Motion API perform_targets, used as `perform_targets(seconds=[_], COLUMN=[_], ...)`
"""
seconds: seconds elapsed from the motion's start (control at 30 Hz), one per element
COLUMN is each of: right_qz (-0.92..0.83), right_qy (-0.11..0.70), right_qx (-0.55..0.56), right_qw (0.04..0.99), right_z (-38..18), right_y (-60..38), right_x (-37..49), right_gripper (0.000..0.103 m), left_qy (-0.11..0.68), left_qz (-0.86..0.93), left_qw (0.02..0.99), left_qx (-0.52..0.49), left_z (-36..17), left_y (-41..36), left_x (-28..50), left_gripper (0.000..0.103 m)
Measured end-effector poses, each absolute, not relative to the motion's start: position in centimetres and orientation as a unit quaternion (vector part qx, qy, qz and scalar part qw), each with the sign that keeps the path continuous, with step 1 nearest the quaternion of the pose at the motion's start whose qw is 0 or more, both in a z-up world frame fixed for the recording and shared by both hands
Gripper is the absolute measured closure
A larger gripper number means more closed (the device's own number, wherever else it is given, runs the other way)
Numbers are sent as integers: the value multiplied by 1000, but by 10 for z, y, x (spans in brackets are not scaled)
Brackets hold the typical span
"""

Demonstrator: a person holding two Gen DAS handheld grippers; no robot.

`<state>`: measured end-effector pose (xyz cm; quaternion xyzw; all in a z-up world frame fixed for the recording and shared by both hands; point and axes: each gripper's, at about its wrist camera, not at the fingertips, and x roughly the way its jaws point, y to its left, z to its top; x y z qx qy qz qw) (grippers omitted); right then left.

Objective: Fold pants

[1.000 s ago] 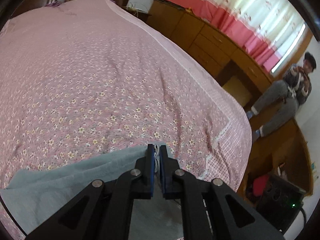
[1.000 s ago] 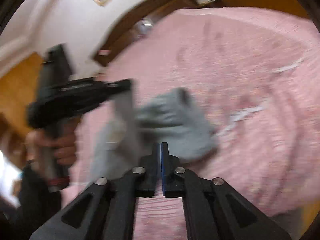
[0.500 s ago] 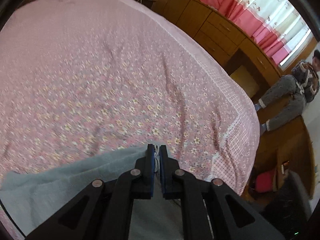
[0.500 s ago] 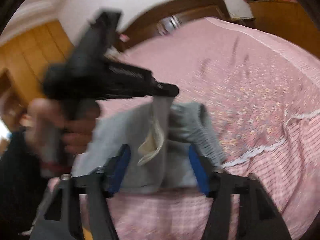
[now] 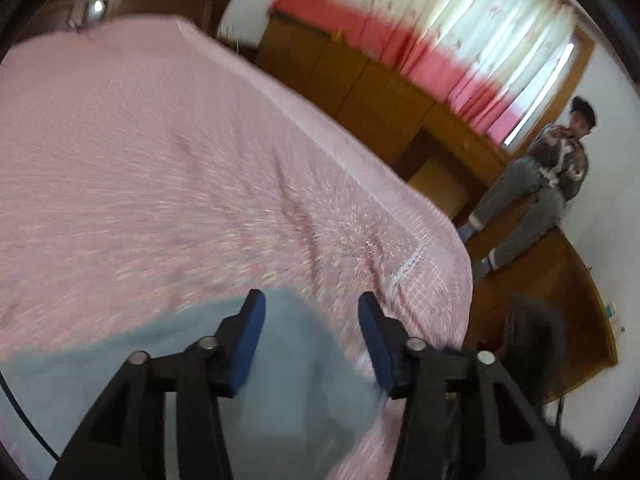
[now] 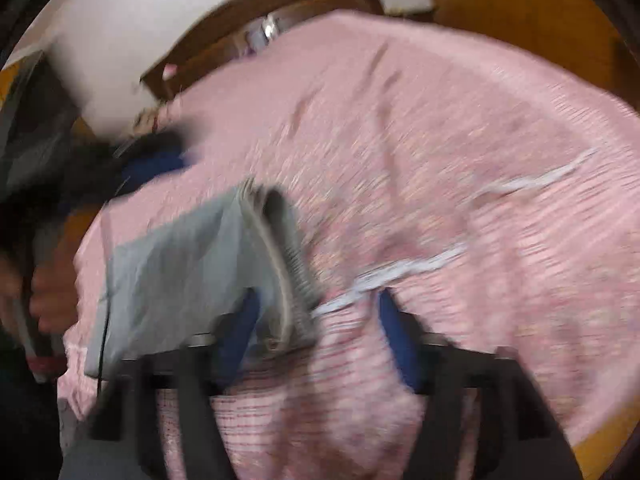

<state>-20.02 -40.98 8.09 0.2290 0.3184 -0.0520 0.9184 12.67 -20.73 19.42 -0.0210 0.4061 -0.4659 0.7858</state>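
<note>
Both jaws just opened, dropping the pants (image 6: 180,264) near the bed (image 5: 168,168) edge: left hand-held gripper (image 5: 310,316) and right hand-held gripper (image 6: 316,312) wide, empty; fold released, next regrasp an edge.

We look down along each tongs, close over the bed (image 5: 160,160); both views share the pants (image 6: 180,264) and the headboard (image 6: 260,12).

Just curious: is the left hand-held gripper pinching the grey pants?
No, the left hand-held gripper has just opened, its fingers apart above the pants.
</note>
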Motion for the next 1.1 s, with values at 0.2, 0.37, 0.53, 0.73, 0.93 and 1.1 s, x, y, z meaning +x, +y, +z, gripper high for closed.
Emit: perform_targets(seconds=[0.2, 0.37, 0.53, 0.73, 0.93, 1.1], right_qz=[-9, 15, 57, 26, 61, 116], right_qy=[350, 386, 427, 431, 391, 378], right_qx=[176, 145, 138, 135, 141, -10], right_qw=[920, 911, 892, 892, 907, 919], right_z=[100, 85, 43, 48, 79, 84], right_y=[-409, -408, -420, -438, -394, -300], right_x=[-183, -146, -125, -144, -132, -136], right_gripper=[33, 33, 33, 35, 35, 35], left_qy=[444, 479, 473, 456, 501, 531], left_qz=[-312, -242, -232, -293, -304, -264], left_qw=[836, 831, 834, 824, 795, 788], left_qx=[-83, -146, -164, -164, -158, -169], left_z=[157, 117, 95, 105, 103, 92], left_y=[-51, 36, 66, 63, -2, -34], left_x=[111, 103, 91, 89, 162, 210], left_gripper=[45, 45, 46, 46, 52, 89])
